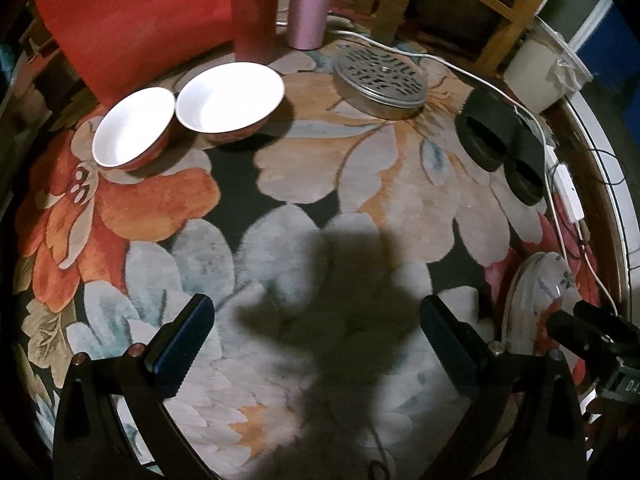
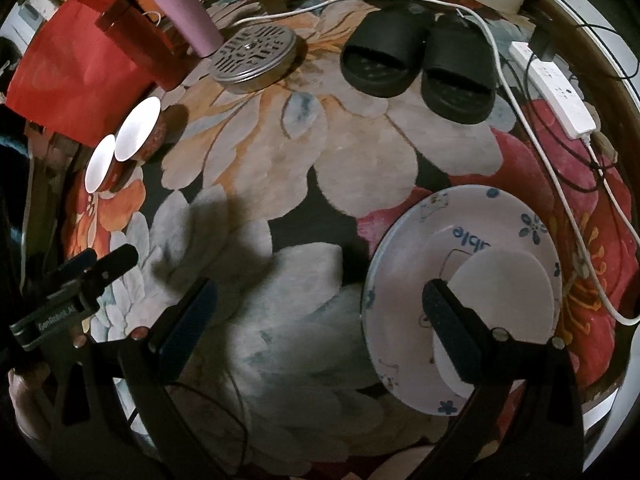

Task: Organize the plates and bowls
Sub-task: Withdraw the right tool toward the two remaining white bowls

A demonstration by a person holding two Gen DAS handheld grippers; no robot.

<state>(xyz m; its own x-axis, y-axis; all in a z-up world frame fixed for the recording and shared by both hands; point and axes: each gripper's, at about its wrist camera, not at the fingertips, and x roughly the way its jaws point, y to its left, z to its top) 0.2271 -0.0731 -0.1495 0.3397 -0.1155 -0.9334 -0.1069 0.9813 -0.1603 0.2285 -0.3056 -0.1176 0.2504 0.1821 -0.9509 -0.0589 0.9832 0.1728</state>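
Two red bowls with white insides stand side by side on the flowered rug: a smaller bowl on the left and a larger bowl touching it on the right. They also show far left in the right wrist view. A white plate with blue flowers lies on the rug, with a smaller plain white plate on it. My left gripper is open and empty above the rug. My right gripper is open, its right finger over the plates.
A round perforated metal tin and a pair of black slippers lie on the rug. A pink tumbler, red bag, wooden stool, white power strip and cables ring the rug.
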